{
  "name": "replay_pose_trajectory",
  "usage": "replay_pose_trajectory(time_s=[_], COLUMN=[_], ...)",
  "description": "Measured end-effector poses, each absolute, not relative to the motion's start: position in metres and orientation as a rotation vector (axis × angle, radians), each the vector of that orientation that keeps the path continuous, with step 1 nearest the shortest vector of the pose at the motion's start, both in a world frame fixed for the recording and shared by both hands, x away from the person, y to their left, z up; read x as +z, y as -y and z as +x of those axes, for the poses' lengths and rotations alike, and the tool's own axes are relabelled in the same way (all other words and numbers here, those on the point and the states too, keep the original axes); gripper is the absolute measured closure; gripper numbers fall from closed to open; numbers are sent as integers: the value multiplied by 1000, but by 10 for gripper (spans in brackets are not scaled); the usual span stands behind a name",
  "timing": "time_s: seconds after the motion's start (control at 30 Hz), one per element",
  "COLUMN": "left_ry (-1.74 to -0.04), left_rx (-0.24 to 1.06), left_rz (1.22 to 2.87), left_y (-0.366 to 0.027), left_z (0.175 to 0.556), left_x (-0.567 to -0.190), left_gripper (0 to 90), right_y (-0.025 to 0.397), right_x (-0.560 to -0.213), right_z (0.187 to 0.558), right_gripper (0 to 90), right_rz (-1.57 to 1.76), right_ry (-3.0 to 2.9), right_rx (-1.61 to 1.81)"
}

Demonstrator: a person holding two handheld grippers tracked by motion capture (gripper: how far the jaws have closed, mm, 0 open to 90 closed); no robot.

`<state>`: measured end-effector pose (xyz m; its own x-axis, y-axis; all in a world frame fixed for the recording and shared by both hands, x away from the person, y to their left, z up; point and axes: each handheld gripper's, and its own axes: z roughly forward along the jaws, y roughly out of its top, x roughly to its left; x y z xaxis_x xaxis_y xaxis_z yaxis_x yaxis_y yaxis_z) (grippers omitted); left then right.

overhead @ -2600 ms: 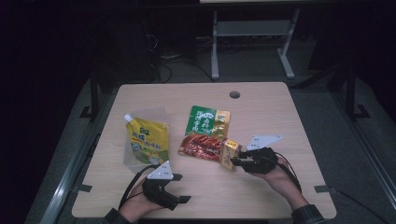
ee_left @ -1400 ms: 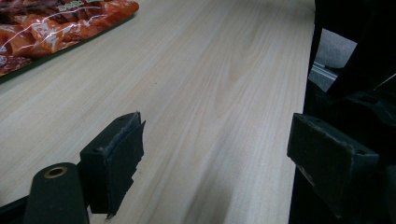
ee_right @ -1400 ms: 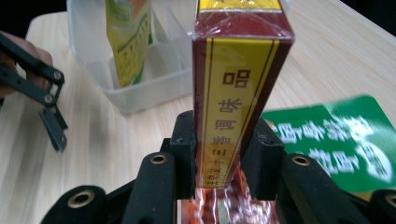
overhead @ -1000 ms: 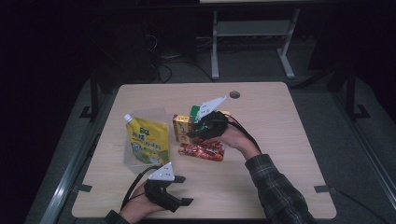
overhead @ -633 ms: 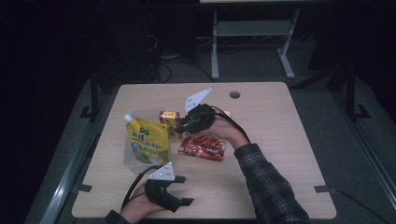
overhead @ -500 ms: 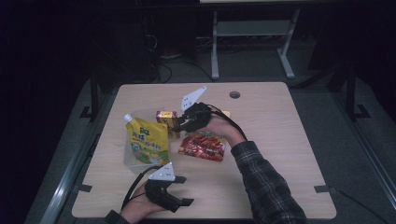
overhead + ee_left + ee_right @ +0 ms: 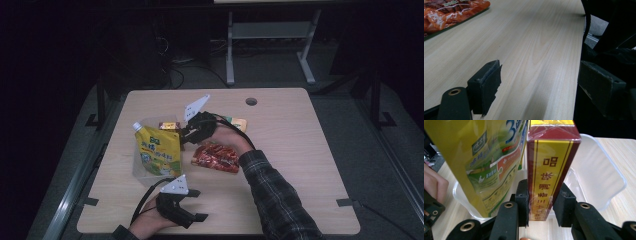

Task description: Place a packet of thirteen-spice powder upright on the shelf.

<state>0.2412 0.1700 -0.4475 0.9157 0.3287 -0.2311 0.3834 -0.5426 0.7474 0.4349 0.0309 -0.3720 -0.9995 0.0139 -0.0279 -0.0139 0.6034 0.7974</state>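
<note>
At the bottom of the high view your left claw (image 7: 192, 205) rests on the desk (image 7: 300, 165) near its front edge, jaws spread with nothing between them — parked, it seems, while the other hand works. Just above it, at left of centre, the clear plastic tub (image 7: 599, 170) already holds the yellow-green spout pouch (image 7: 157, 152) standing upright, which leaves the free space on the tub's far side. That is likely why your right claw (image 7: 185, 135) has reached to the middle of the frame: its jaws are clamped on the narrow sides of the red and yellow box (image 7: 549, 170), carried on end right beside the pouch and over the tub's open mouth — a thin profile that should slip in next to the pouch. The red snack packet (image 7: 216, 157) lies flat below your right wrist, and a yellow packet (image 7: 238, 122) peeks out beyond it. The desk is pale wood grain with a cable hole (image 7: 251, 101) near its upper edge; behind, a dim room with a grey metal frame (image 7: 270, 35).
</note>
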Motion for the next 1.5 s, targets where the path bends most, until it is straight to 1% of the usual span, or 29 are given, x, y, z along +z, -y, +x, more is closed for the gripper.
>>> replay_pose_trajectory(time_s=[0.43,1.5], left_ry=[-500,-491], left_rx=[-86,-100], left_rz=[2188,2193], left_y=[-170,-167], left_z=[240,239], left_x=[-447,-448], left_gripper=[186,186], right_y=[-53,-59], right_x=[-372,-376], right_z=[437,444], right_gripper=[676,676], right_rz=[-48,-77], right_ry=[-2804,-2821], right_rx=[1398,1439])
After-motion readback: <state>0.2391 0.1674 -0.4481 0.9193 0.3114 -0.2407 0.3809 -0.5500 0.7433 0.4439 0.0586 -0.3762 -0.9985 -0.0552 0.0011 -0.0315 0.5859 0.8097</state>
